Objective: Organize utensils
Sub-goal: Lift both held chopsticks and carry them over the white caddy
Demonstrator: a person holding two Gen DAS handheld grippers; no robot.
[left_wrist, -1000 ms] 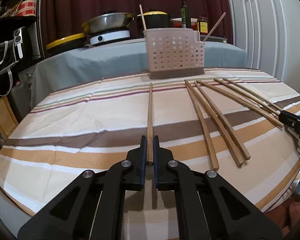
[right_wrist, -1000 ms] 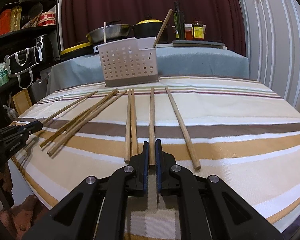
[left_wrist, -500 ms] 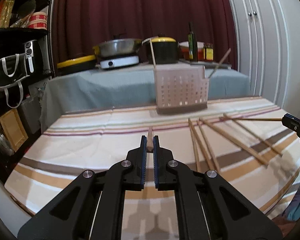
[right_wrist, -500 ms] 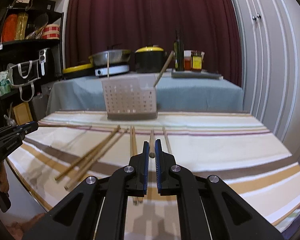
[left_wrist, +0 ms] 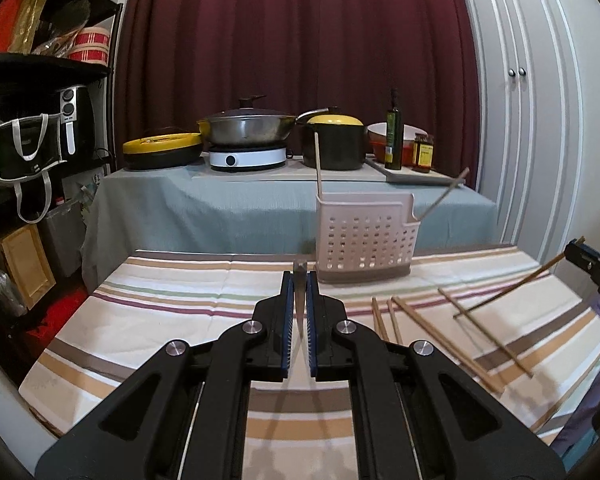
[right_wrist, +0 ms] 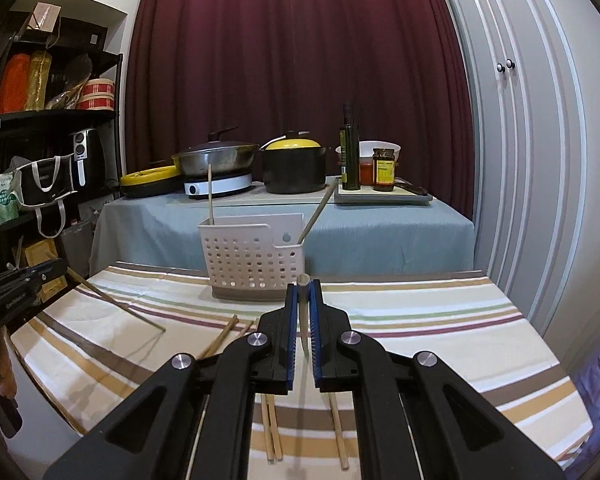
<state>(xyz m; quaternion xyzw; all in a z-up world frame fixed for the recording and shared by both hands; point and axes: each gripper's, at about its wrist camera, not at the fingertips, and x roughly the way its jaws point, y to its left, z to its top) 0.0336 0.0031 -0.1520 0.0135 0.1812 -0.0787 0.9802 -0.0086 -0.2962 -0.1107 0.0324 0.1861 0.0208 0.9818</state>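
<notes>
- The left wrist view shows the left claw point(left_wrist: 300, 300) pinching a chopstick point(left_wrist: 300, 280) end-on, raised above the striped bench point(left_wrist: 172, 304) in front of the perforated utensil basket point(left_wrist: 366, 250); at its right edge the right claw point(left_wrist: 592, 268) carries another chopstick point(left_wrist: 516, 286) slanting down towards the cloth.
- The right wrist view shows the right claw point(right_wrist: 303, 308) pressed on its round-ended chopstick point(right_wrist: 303, 292), just before the basket point(right_wrist: 252, 256); the left claw point(right_wrist: 20, 288) enters at the left, a hand point(right_wrist: 0, 368) on its grip.
- Small white lettering on the left claw is too blurred to read; the jar's yellow label point(right_wrist: 384, 174) likewise.
- Two chopsticks stand in the basket, at its opposite ends.
- Loose chopsticks point(left_wrist: 440, 332) lie on the cloth nearer than the basket.
- Behind the basket: a wok point(left_wrist: 246, 128), a yellow-lidded pot point(left_wrist: 334, 140) and an oil bottle point(left_wrist: 394, 132).
</notes>
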